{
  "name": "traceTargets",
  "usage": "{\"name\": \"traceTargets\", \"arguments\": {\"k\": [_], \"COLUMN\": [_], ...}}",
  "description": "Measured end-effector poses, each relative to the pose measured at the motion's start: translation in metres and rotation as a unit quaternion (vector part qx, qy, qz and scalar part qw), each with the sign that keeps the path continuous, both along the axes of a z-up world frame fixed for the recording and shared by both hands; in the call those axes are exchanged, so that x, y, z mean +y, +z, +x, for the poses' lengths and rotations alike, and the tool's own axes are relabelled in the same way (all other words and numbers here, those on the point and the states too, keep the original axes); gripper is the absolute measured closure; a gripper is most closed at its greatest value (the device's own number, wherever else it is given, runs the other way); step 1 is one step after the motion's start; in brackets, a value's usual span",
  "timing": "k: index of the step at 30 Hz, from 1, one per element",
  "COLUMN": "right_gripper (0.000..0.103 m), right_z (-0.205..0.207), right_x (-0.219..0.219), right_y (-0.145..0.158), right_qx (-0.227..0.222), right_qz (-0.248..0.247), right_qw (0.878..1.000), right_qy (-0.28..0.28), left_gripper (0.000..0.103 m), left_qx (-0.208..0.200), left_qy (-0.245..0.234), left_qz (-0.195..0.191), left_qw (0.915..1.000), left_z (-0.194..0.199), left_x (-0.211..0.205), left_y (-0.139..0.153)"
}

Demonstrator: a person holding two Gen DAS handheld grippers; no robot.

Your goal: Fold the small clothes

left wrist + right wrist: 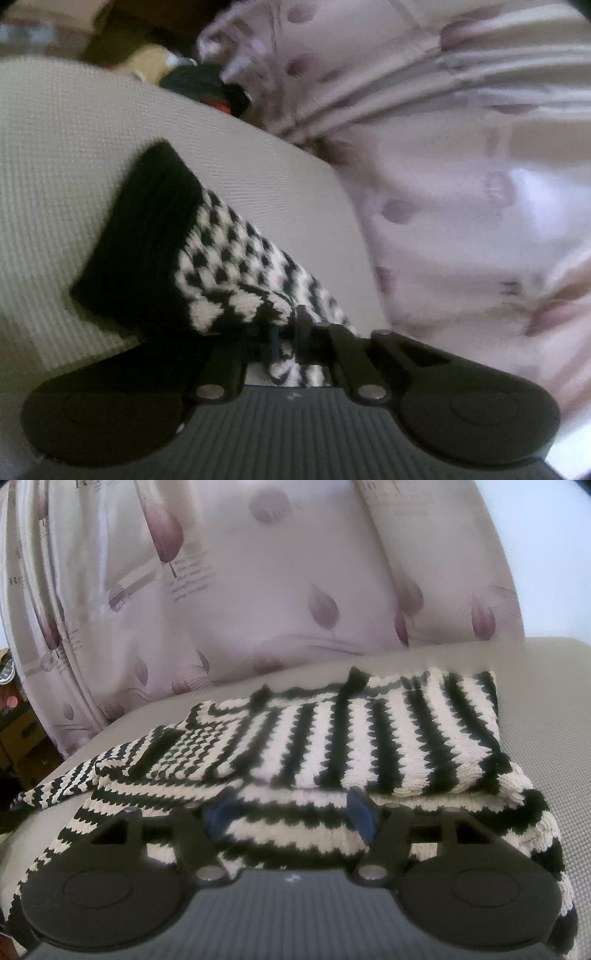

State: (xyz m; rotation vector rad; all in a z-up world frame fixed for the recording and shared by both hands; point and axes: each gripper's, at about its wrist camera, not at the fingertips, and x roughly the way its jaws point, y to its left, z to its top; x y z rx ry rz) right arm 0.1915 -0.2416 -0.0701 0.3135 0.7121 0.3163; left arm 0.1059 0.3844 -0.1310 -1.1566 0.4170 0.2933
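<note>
A small black-and-white knitted sweater [354,738] lies partly folded on a beige woven cushion [546,701]. Its striped body fills the middle of the right wrist view, with one layer folded over another. My right gripper [291,812] is open just above the near striped layer, blue pads [360,812] apart, holding nothing. In the left wrist view my left gripper [284,332] is shut on the sweater's sleeve [236,273], which has a checked pattern and a black cuff [144,236] lying on the cushion [74,147].
A pale pink curtain [258,590] with plum leaf prints hangs right behind the cushion; it also shows in the left wrist view [461,184]. Dark clutter [207,88] lies past the cushion's far edge. Brown furniture [14,720] stands at the left.
</note>
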Motion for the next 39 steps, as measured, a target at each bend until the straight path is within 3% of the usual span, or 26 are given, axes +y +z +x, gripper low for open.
{"name": "traceTargets", "arguments": {"k": [3, 7, 11, 16, 20, 26, 29, 32, 33, 35, 36, 37, 39], "right_gripper": [0.037, 0.037, 0.037, 0.037, 0.037, 0.037, 0.036, 0.036, 0.036, 0.036, 0.035, 0.034, 0.033], "right_z": [-0.001, -0.003, -0.007, -0.011, -0.014, -0.018, -0.018, -0.019, -0.019, -0.020, -0.020, -0.020, -0.021], "right_x": [-0.002, -0.014, -0.027, -0.040, -0.047, -0.051, -0.052, -0.053, -0.053, -0.053, -0.052, -0.052, -0.052], "right_y": [0.000, -0.002, -0.003, -0.006, -0.007, -0.008, -0.009, -0.010, -0.010, -0.010, -0.010, -0.010, -0.010], "right_qx": [-0.002, -0.003, -0.010, -0.018, -0.025, -0.034, -0.036, -0.038, -0.038, -0.039, -0.039, -0.039, -0.038], "right_qz": [0.010, 0.043, 0.080, 0.119, 0.142, 0.165, 0.172, 0.178, 0.179, 0.178, 0.178, 0.179, 0.181], "right_qw": [1.000, 0.999, 0.996, 0.991, 0.987, 0.982, 0.981, 0.980, 0.980, 0.980, 0.980, 0.980, 0.980], "right_qy": [-0.006, -0.028, -0.049, -0.065, -0.073, -0.081, -0.080, -0.080, -0.078, -0.077, -0.076, -0.076, -0.077], "left_gripper": [0.097, 0.097, 0.097, 0.097, 0.097, 0.097, 0.097, 0.095, 0.090, 0.068, 0.043, 0.029, 0.011], "left_qx": [0.007, -0.030, -0.093, -0.148, -0.157, -0.123, -0.111, -0.098, -0.096, -0.098, -0.105, -0.119, -0.152], "left_qy": [0.013, -0.014, -0.081, -0.175, -0.250, -0.361, -0.415, -0.464, -0.482, -0.507, -0.515, -0.518, -0.510], "left_qz": [0.063, 0.123, 0.194, 0.211, 0.217, 0.230, 0.237, 0.266, 0.273, 0.282, 0.284, 0.284, 0.286], "left_qw": [0.9979, 0.9918, 0.9734, 0.9502, 0.9305, 0.8954, 0.8715, 0.8393, 0.8271, 0.8086, 0.8018, 0.7978, 0.7968], "left_z": [0.017, 0.051, 0.090, 0.123, 0.149, 0.177, 0.182, 0.191, 0.191, 0.189, 0.187, 0.187, 0.177], "left_x": [-0.006, -0.036, -0.101, -0.204, -0.286, -0.391, -0.430, -0.463, -0.471, -0.483, -0.486, -0.487, -0.484], "left_y": [0.026, 0.084, 0.153, 0.194, 0.194, 0.145, 0.115, 0.089, 0.082, 0.072, 0.069, 0.069, 0.074]}}
